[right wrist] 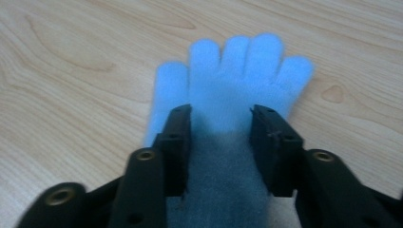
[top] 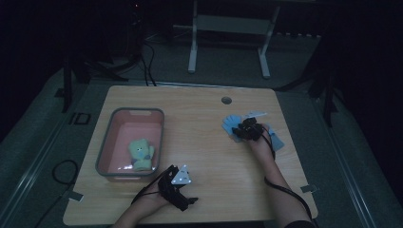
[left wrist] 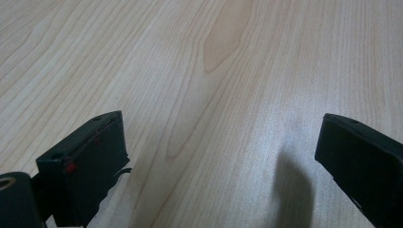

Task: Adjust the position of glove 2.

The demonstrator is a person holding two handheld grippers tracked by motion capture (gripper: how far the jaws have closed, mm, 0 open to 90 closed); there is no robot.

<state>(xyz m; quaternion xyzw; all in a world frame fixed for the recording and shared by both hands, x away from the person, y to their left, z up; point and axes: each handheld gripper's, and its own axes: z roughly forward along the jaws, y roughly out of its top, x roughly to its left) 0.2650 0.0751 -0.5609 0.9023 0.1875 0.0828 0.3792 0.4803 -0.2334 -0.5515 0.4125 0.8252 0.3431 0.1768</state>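
**A:** Blue glove (top: 235,126) lies flat near the table's (top: 204,142) right edge in the high view, with the right gripper (top: 246,129) down over it. A green glove (top: 141,154) already sits in the pink bin (top: 107,137) by the left edge, so I judge half the job is done.

**B:** And the left gripper (top: 178,183)?

**A:** Resting by the near edge. Its own view shows the jaws wide apart, nothing but bare table (left wrist: 214,71) between them.

**B:** The right gripper view?

**A:** The jaws, partly closed, straddle the blue glove (right wrist: 233,95) at the palm; whether the pads pinch it, I cannot tell. The cuff is in shadow and cut off. Lifting and binning remain.
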